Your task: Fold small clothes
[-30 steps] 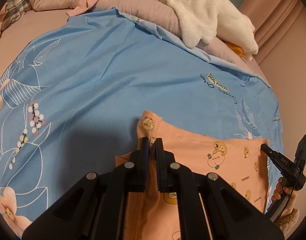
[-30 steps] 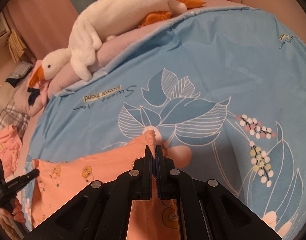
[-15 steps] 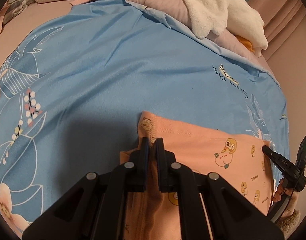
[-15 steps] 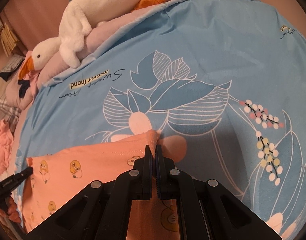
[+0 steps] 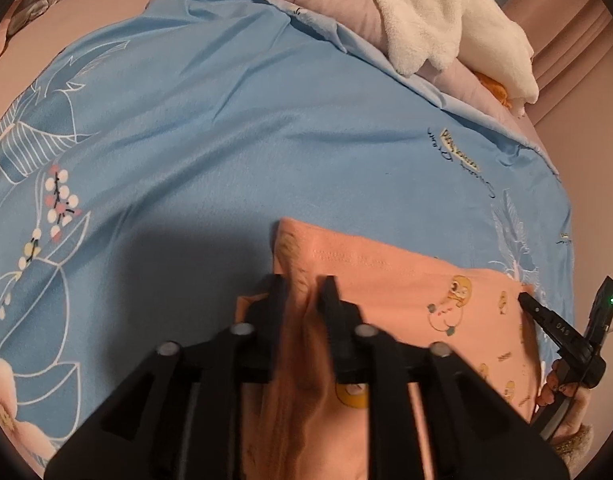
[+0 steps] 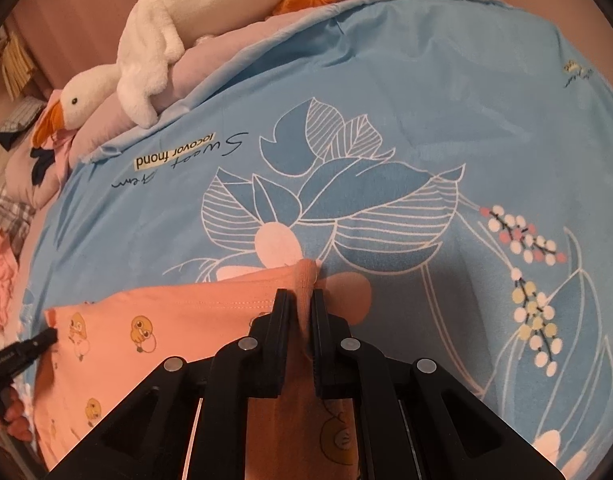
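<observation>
Since the earlier frames both sets of jaws have just been opening: the left gripper point(image 5: 302, 286), low in the middle of its own view, now stands clearly spread, with a raised ridge of the peach garment point(image 5: 390, 280) loose between its fingers, where a second ago it pinched that fold tight. In the same view the garment lies flat on the blue floral bedsheet point(image 5: 234, 128), its hemmed top edge running from the centre to the lower right, printed with small yellow ducks, and the right gripper's tip meets its far corner at the right edge, a hand point(image 5: 556, 384) behind it. The white plush goose point(image 5: 446, 20) lies on a pink pillow along the upper right. In the right wrist view the left gripper's tip shows at the lower left edge, touching the garment's corner. The goose stretches across the upper left there. At bottom centre the right gripper point(image 6: 302, 300) has parted only slightly, its fingers still close on either side of the upright fold of the garment's corner; whether they still press it I cannot tell.
</observation>
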### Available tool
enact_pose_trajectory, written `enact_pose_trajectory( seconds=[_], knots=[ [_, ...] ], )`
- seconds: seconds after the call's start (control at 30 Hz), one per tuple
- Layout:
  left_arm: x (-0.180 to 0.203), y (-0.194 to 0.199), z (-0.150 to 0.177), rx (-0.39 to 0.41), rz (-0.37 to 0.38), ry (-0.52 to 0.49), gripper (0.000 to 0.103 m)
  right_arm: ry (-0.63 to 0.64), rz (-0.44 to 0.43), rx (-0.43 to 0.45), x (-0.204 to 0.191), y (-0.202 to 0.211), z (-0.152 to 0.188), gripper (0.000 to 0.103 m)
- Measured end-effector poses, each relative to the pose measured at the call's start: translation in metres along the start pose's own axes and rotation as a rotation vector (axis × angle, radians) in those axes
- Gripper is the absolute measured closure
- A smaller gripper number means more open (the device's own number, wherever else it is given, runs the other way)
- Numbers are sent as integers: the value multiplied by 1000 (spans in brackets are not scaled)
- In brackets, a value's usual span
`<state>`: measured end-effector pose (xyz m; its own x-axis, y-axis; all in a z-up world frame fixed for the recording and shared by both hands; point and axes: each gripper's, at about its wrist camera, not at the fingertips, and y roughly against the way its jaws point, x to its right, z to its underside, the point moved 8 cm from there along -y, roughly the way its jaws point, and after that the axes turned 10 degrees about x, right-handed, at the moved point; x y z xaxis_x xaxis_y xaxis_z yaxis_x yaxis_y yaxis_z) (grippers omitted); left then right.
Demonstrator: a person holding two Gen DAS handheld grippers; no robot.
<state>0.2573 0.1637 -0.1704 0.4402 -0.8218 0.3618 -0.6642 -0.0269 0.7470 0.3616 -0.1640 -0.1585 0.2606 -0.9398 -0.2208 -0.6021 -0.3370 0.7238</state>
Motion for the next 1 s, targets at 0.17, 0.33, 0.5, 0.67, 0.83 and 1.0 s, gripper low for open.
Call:
enact_pose_trajectory(
  seconds=[0.17,0.33,0.5,0.67,0.83,1.0],
  knots=[
    [10,43,-10,103,-36,-64,41,0,30,64,0,27,-10,41],
    [16,97,-6,165,41,-47,12,-27,14,141,-1,77,-17,24],
    [-1,112,24,140,10,-21,9,-112,-13,193,9,117,2,23],
    [-29,96,75,29,-8,70,11,-227,-43,170,21,129,49,23],
    [-26,91,107,-11,34,99,18,-353,-94,115,26,130,96,23],
    [-8,90,117,-36,119,97,32,-425,-170,79,15,132,124,23]
  ],
)
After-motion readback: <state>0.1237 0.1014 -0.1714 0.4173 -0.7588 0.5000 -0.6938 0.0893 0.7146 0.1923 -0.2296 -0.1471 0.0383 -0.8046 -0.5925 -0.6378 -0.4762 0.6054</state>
